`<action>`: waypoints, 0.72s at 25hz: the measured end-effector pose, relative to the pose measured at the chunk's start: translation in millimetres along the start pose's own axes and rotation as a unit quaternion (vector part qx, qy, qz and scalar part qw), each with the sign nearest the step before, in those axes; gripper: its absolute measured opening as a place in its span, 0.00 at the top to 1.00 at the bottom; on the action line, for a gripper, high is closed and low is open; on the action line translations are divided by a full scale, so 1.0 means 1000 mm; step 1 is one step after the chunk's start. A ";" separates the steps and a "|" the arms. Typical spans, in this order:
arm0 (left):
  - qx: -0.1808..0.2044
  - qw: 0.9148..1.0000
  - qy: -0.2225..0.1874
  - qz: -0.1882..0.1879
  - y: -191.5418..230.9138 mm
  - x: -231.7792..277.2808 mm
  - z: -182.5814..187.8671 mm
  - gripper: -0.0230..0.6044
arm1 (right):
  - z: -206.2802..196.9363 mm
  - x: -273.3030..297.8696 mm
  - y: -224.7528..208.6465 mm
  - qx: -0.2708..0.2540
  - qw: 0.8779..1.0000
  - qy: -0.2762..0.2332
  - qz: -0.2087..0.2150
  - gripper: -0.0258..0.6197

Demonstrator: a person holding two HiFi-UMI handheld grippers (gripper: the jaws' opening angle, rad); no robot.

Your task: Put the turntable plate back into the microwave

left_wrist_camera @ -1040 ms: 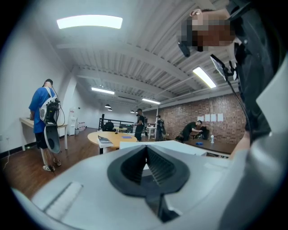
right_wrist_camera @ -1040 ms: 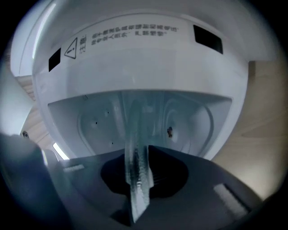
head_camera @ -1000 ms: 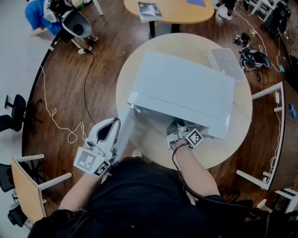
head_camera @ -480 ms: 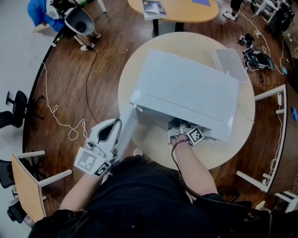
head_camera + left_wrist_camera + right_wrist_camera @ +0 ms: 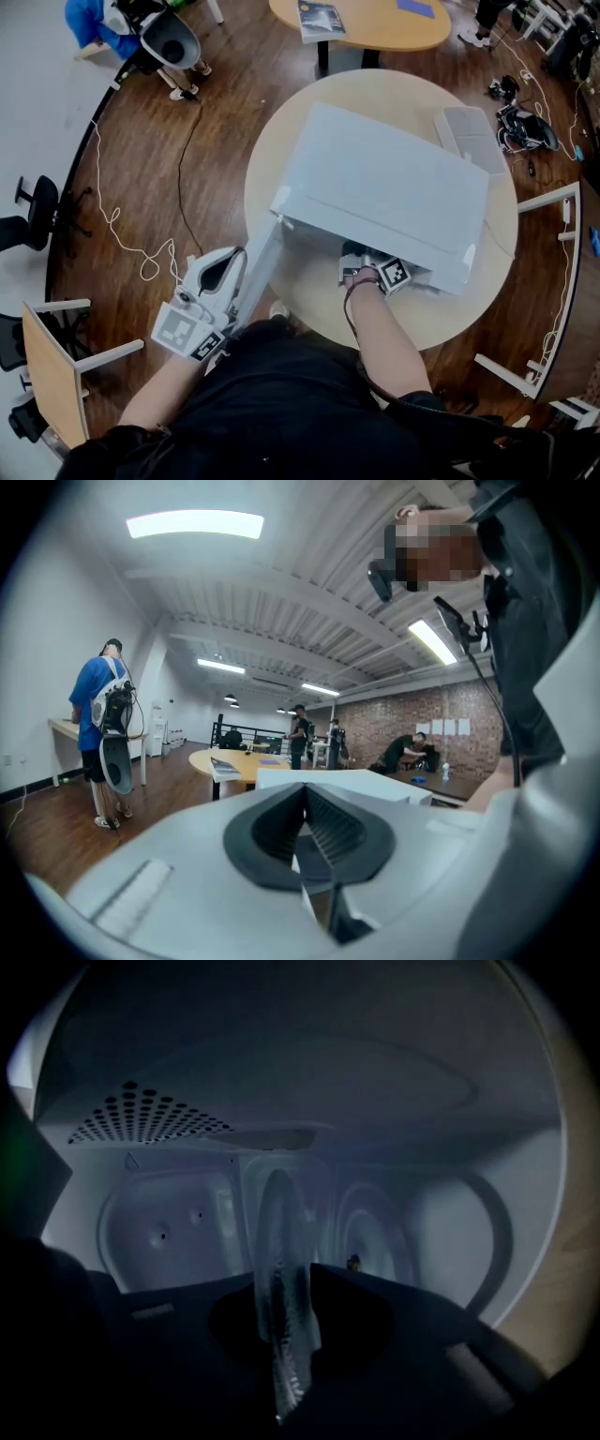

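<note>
Grips the rim of the glass plate [image 5: 277, 1232] between the right gripper's [image 5: 286, 1283] narrowed fingers, seen edge-on to that gripper's camera, deep in the dim cavity of the microwave [image 5: 384, 187] on the round surface [image 5: 450, 314]. Waits beside the open door [image 5: 253, 277] with the left gripper's [image 5: 305, 808] fingers pressed together on nothing visible. Looks stiff, slick, weighty for its thinness and breakable, so best pinched firmly at the rim and lowered gently onto the cavity floor rather than dropped.

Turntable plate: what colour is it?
Clear, colourless glass; the turntable plate shows best in the right gripper view.
</note>
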State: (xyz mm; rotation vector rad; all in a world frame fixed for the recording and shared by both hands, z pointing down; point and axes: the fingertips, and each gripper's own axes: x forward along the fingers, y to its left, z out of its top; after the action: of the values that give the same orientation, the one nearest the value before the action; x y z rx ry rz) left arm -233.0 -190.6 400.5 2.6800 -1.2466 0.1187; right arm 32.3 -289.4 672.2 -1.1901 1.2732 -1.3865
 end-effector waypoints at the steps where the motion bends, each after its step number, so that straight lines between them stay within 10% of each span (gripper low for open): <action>1: -0.001 1.000 0.001 -0.001 0.000 0.000 0.000 0.96 | -0.003 0.001 0.006 -0.002 1.000 -0.003 -0.001 0.90; 18: 0.005 1.000 -0.001 -0.003 0.000 -0.014 0.000 0.96 | 0.001 0.023 0.020 0.002 0.999 -0.051 -0.011 0.90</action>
State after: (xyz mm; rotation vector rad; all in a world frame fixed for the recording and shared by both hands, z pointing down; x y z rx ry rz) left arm -242.0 -180.7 398.5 2.6923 -1.2428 0.1230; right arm 30.0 -313.5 654.5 -1.2594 1.1891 -1.3275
